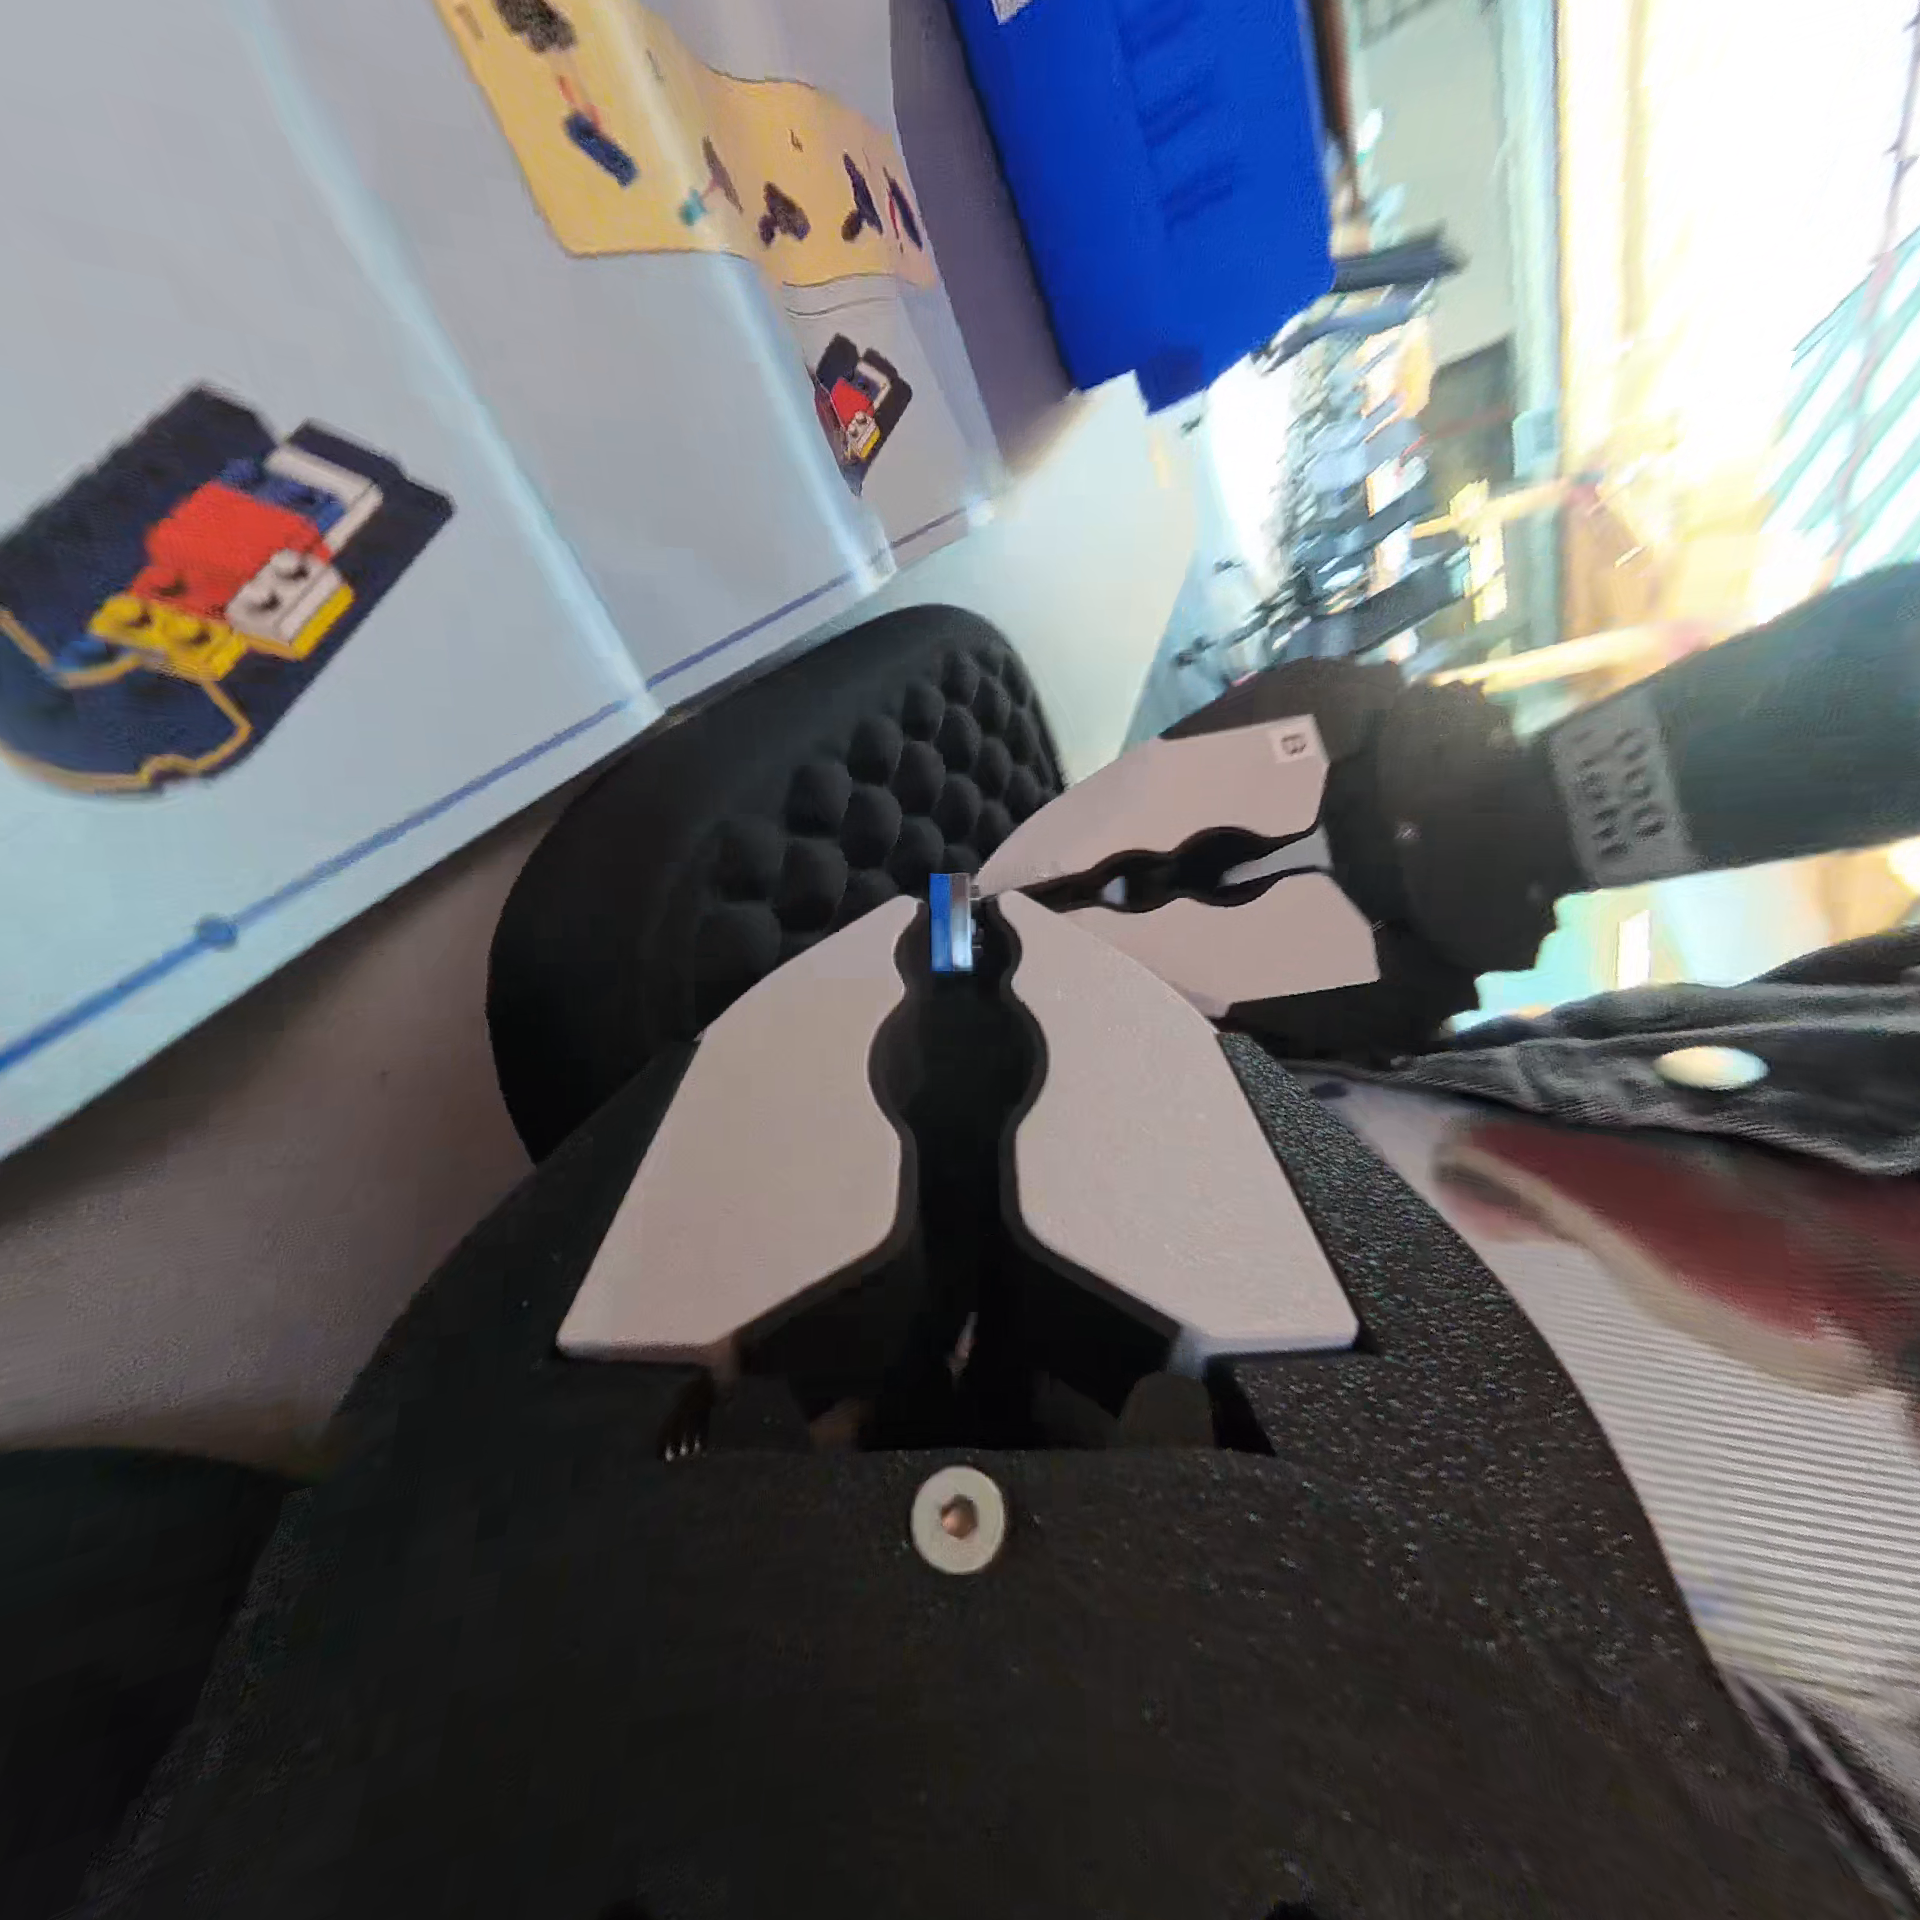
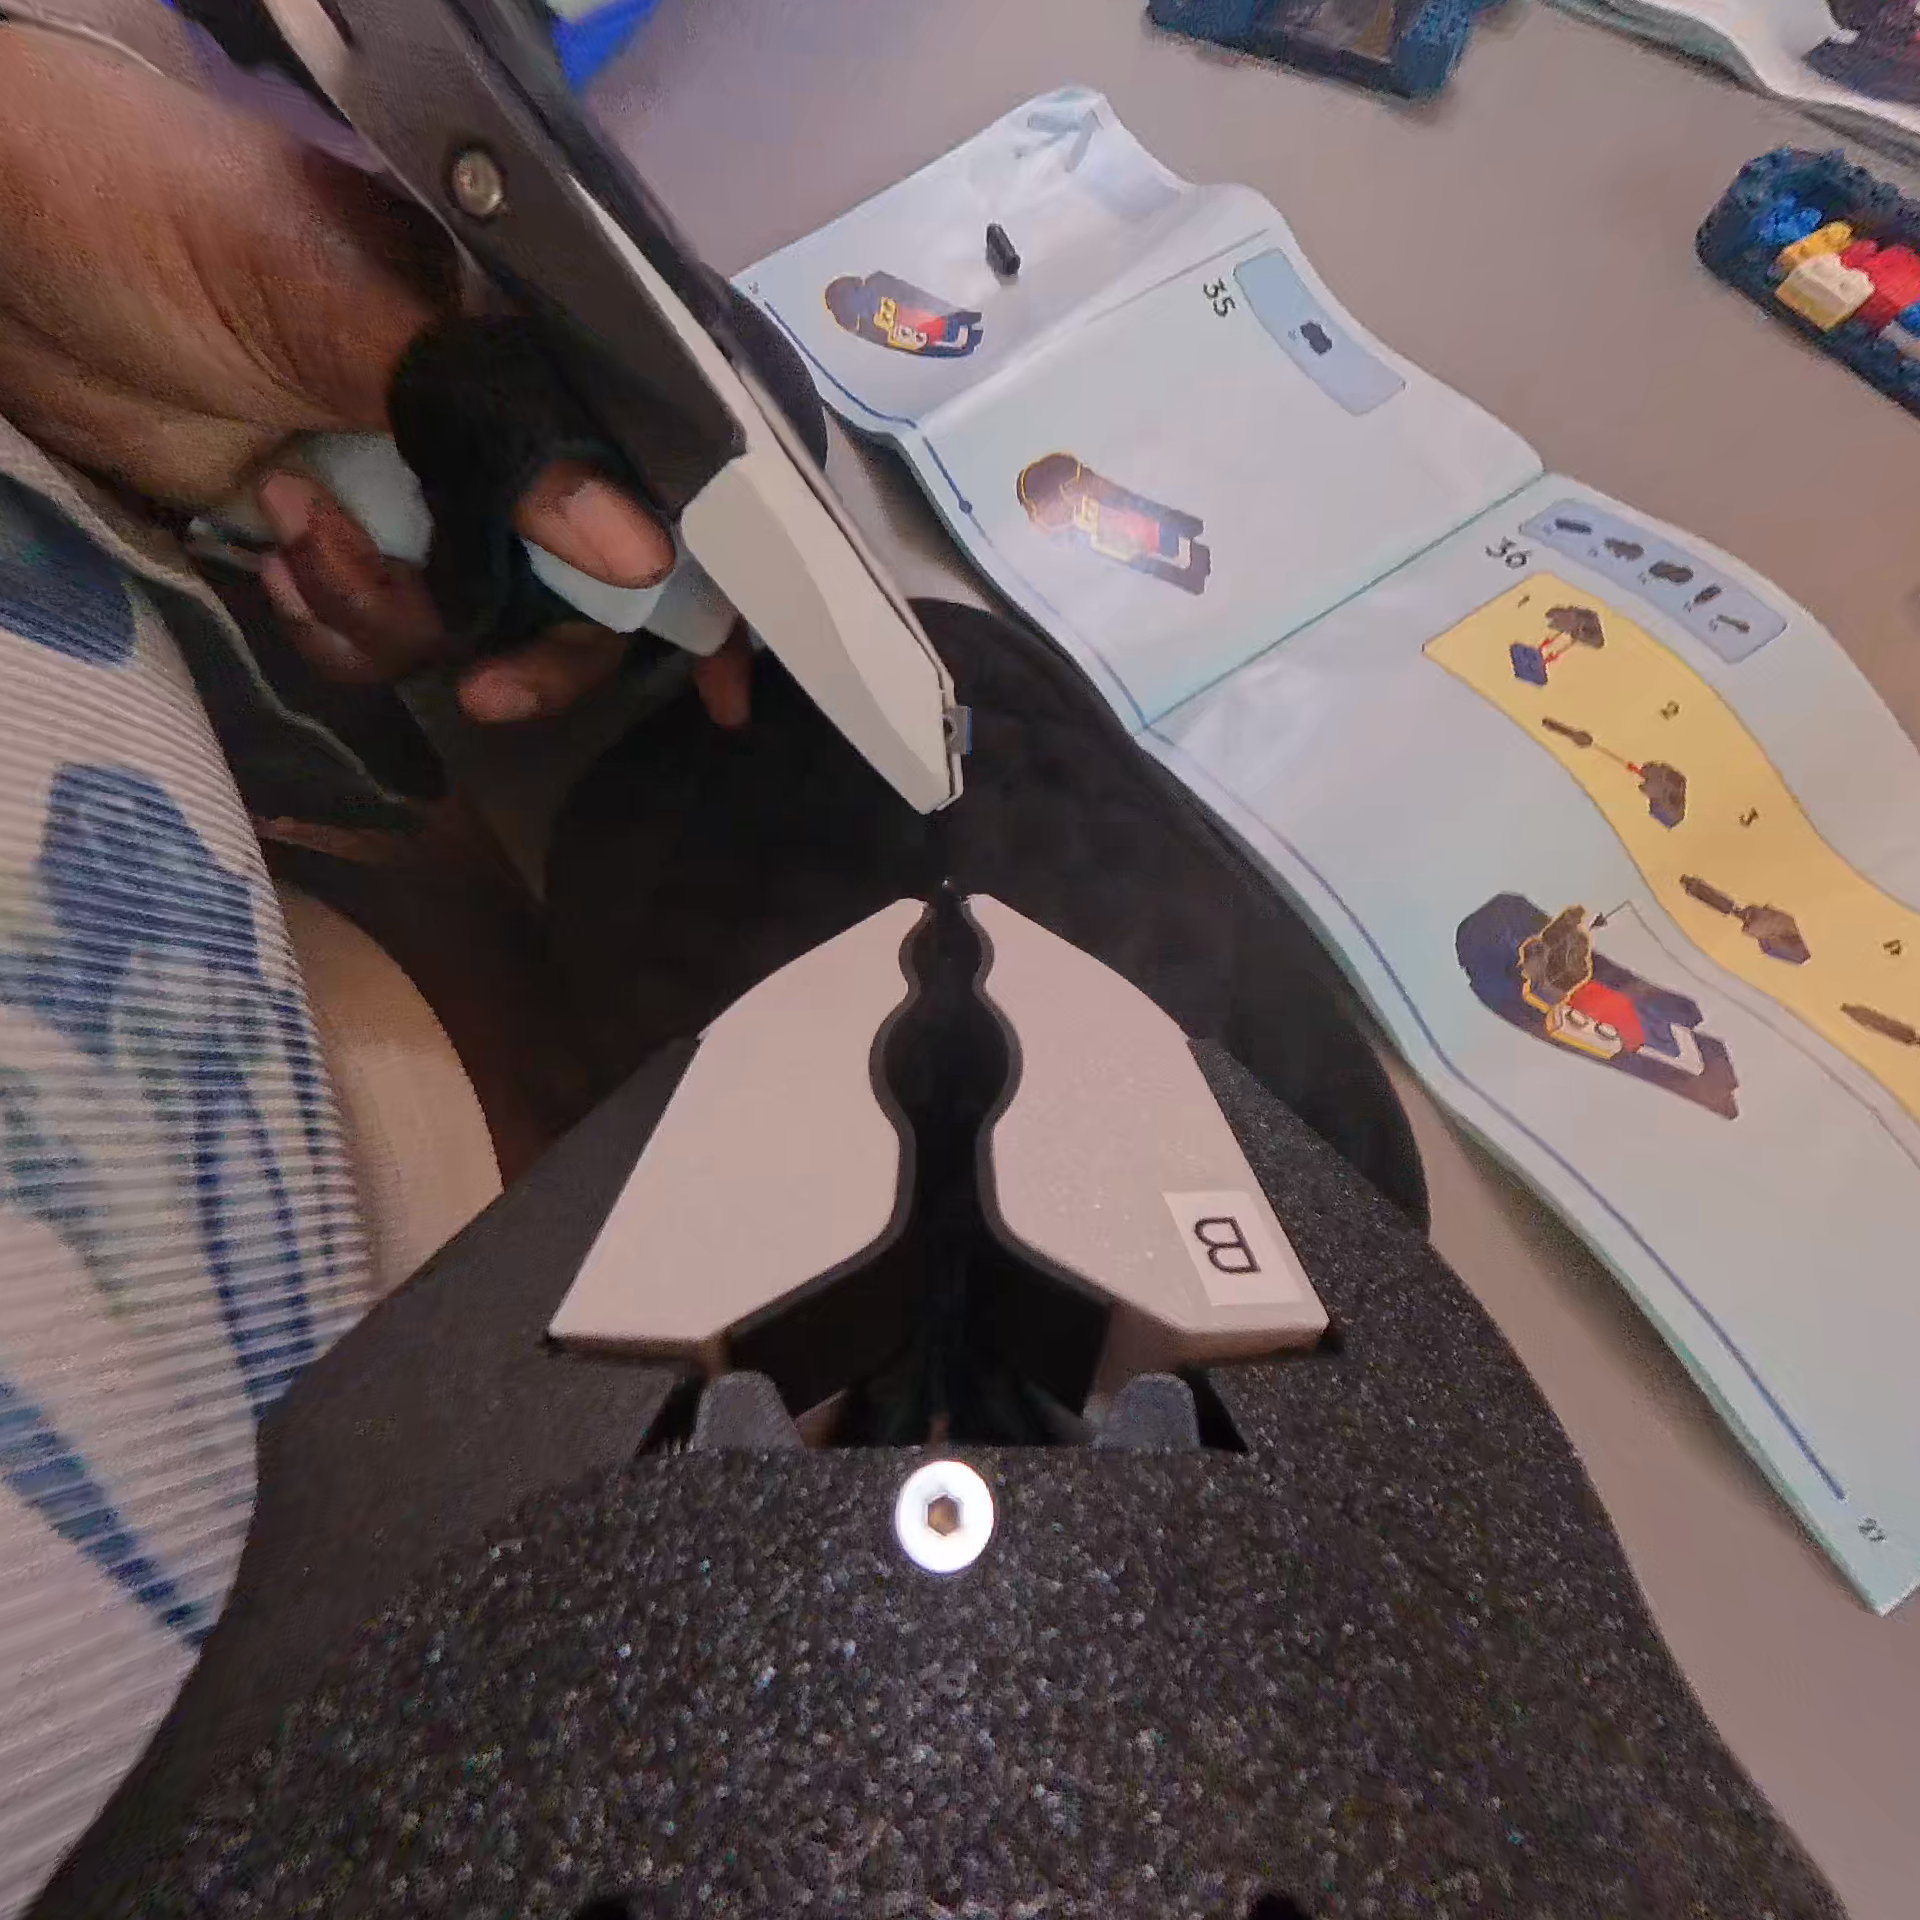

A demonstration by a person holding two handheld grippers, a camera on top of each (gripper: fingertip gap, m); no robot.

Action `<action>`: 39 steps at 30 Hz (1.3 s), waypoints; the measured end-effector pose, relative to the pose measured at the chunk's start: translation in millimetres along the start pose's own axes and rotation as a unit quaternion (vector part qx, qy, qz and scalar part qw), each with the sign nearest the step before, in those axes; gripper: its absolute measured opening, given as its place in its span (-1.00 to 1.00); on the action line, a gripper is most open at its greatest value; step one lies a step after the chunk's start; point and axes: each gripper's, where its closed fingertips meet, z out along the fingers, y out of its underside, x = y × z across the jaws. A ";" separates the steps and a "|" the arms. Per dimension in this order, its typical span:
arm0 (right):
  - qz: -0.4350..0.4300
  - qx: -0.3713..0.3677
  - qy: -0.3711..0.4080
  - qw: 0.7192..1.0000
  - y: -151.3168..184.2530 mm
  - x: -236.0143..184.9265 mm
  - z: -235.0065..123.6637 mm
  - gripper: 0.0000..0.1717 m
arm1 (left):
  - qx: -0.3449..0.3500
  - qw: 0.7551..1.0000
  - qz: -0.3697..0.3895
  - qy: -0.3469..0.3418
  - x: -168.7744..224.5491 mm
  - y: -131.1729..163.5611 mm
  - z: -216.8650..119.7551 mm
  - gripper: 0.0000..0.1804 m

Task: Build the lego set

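A grey desk (image 2: 1558, 187) carries an unfolded instruction booklet (image 2: 1299, 582) with pale blue pages and pictures of brick models, and beside its near edge lies a black dimpled pad (image 1: 831, 790). Farther off sit a blue bin (image 1: 1143, 177) and a small brick model (image 2: 1829, 270) in dark blue, red, yellow and white. The left hand-held gripper (image 1: 954, 920) is clenched on a small blue and grey brick piece (image 1: 952, 925), pinched at its very fingertips above the black pad. The right hand-held gripper (image 2: 948, 902) has its tips drawn together, with something small and dark at the tips that cannot be told clearly; its tips come right up to the grey side of the brick piece. A hand (image 2: 208, 312) grips the left tool's handle, and a striped white and blue garment (image 2: 135, 1039) fills the near side.
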 end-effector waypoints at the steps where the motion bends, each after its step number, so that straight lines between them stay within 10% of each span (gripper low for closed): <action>1: 0.005 0.000 -0.001 1.000 2.7 0.2 -0.2 -0.96 | -0.016 0.999 0.040 -0.023 -1.9 2.3 2.0 -0.91; 17: 0.003 0.023 -0.002 1.000 3.3 0.7 -2.1 -0.96 | -0.072 0.966 0.226 -0.105 -6.1 -6.8 -12.9 -0.61; 24: -0.009 0.040 -0.020 0.999 1.8 -1.1 -5.5 -0.97 | -0.174 0.877 0.444 -0.059 10.2 10.2 -19.6 -0.59; 28: -0.013 0.037 -0.013 0.999 4.7 0.8 -7.2 -0.96 | -0.178 0.822 0.518 -0.154 -4.9 7.1 -13.1 -0.65; 33: -0.063 0.056 -0.027 0.996 1.8 -6.6 -10.2 -0.96 | -0.132 0.877 0.421 -0.190 4.6 16.6 -11.4 -0.59; 39: -0.202 0.031 -0.026 0.979 5.1 1.4 -10.5 -0.96 | -0.127 0.880 0.391 -0.238 -6.3 30.8 -5.2 -0.63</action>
